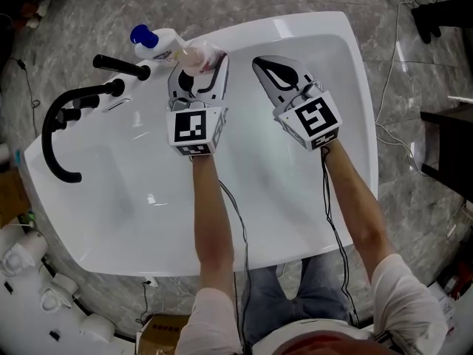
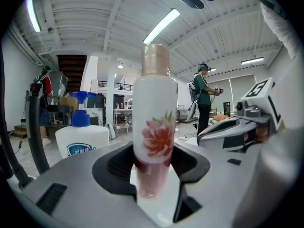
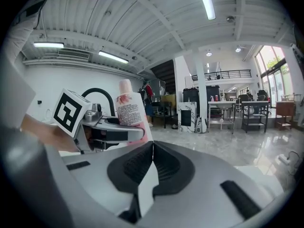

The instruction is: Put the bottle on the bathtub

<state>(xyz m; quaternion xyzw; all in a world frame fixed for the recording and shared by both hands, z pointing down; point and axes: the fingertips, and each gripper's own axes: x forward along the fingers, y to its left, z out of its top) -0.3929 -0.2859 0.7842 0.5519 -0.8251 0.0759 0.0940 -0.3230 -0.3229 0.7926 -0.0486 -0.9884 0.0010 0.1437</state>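
A white bottle [image 1: 196, 55] with a red flower print and a pale pink cap stands upright between the jaws of my left gripper [image 1: 201, 69], which is shut on it. It is at the far rim of the white bathtub [image 1: 295, 28]. In the left gripper view the bottle [image 2: 154, 127] fills the gap of my left gripper [image 2: 152, 175], with white tub surface under it; whether it touches I cannot tell. My right gripper [image 1: 260, 65] hovers over the tub just right of it, shut and empty; its jaws [image 3: 151, 146] meet. It sees the bottle [image 3: 129, 109] at its left.
A white bottle with a blue cap [image 1: 159, 43] lies or stands on the rim just left of the held bottle, also the blue-capped bottle [image 2: 80, 137]. A black curved faucet [image 1: 55, 124] and black hand shower [image 1: 122, 66] sit at the tub's left corner. Cables trail over the marble floor [image 1: 399, 65].
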